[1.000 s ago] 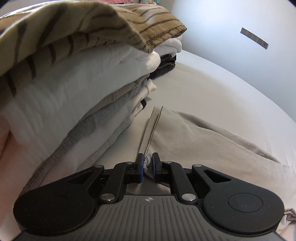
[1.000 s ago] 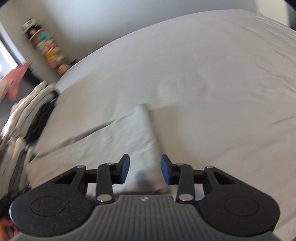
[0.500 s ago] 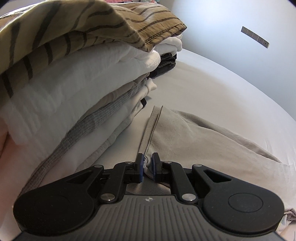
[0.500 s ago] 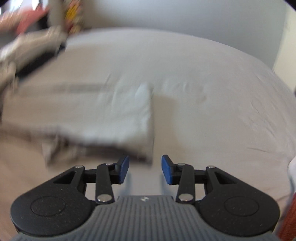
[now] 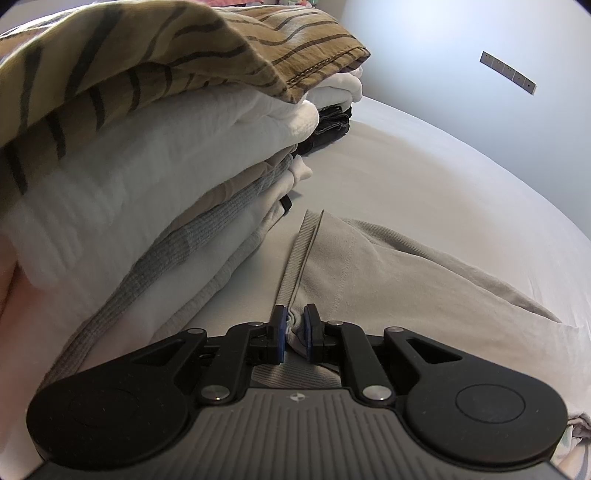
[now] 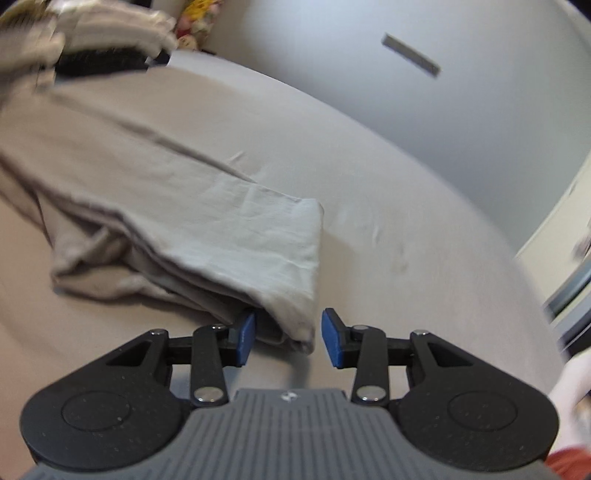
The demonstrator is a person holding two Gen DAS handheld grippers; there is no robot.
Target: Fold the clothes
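Your left gripper pinches the beige trousers' waistband, hiding the pinched edge; a folded stack crowds its left. Your right gripper gapes around their blurred hem on the bed.

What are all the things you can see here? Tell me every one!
beige trousers: one, beige, flat on the bed, leg end between the right gripper's fingers.
stack of folded clothes: one, white, grey and dark layers, beside the trousers.
striped cloth: one, tan with dark stripes, top of the stack.
bed sheet: one, pale grey, under everything.
wall strip: one, grey, on the wall.
colourful things: blurred, far corner.
left gripper: black, blue pads, shut on the waistband.
right gripper: black, blue pads, open.
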